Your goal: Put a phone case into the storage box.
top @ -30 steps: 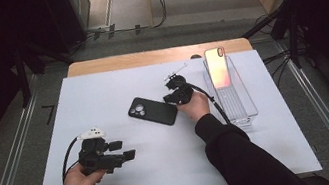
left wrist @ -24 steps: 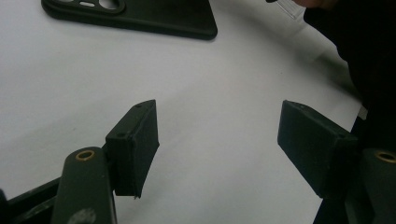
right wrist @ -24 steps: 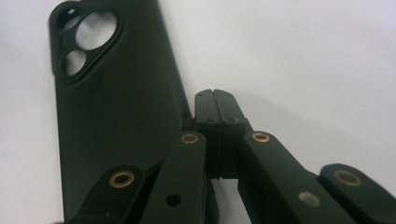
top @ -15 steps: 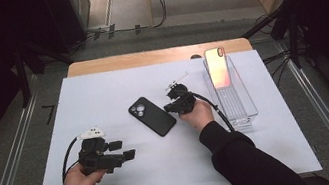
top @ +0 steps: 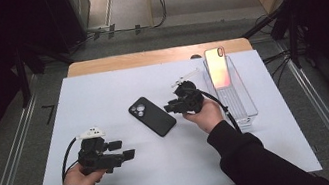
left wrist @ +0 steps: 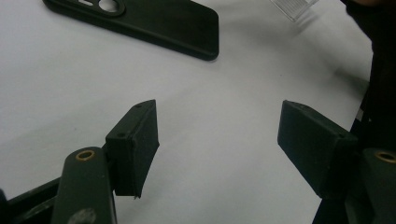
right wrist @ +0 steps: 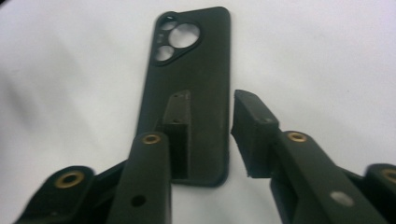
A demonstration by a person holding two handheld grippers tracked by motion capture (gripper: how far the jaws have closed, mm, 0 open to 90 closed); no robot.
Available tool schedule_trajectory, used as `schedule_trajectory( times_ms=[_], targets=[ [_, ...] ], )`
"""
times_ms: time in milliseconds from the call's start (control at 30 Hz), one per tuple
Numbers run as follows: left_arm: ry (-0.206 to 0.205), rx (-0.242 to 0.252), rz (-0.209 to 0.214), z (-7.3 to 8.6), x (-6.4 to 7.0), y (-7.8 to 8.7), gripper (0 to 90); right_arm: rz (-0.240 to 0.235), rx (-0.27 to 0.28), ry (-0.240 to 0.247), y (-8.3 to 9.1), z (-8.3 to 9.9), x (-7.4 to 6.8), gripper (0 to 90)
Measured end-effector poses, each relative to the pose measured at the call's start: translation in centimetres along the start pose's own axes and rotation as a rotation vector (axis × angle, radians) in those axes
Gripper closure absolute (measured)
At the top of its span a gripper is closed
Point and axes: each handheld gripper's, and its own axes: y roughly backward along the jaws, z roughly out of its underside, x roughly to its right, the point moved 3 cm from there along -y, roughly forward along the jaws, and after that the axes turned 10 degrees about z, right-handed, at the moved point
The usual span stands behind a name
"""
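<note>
right tongs [right wrist: 210, 135] part-open astride the phone case [right wrist: 194, 88] edge; left tongs [left wrist: 217, 140] gape empty.

Table [top: 101, 93]: wooden top showing along the far edge, a white sheet [top: 273, 150] covering nearly all of it. Lying flat near the sheet's middle: a black phone case [top: 152, 116], camera cut-outs facing up and pointing toward the far left. Sitting at the right: a clear plastic tray [top: 240, 105], long side running front to back, a phone [top: 217, 67] resting in it.
</note>
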Motion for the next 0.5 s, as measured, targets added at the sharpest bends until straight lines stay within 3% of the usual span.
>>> schedule_trajectory(
  times_ms=[233,400,500],
  targets=[
    [-0.004,0.001,0.007,-0.1,0.1,0.0,29.4,-0.098,0.011,-0.005,2.8,1.2,-0.3,46.7],
    [-0.005,0.002,0.012,-0.1,0.1,0.0,29.4,-0.098,0.021,0.005,4.4,2.3,0.0,40.1],
    [-0.004,0.003,0.014,-0.2,0.1,-0.1,29.4,-0.122,0.037,0.000,5.6,2.9,0.2,36.5]
  ],
)
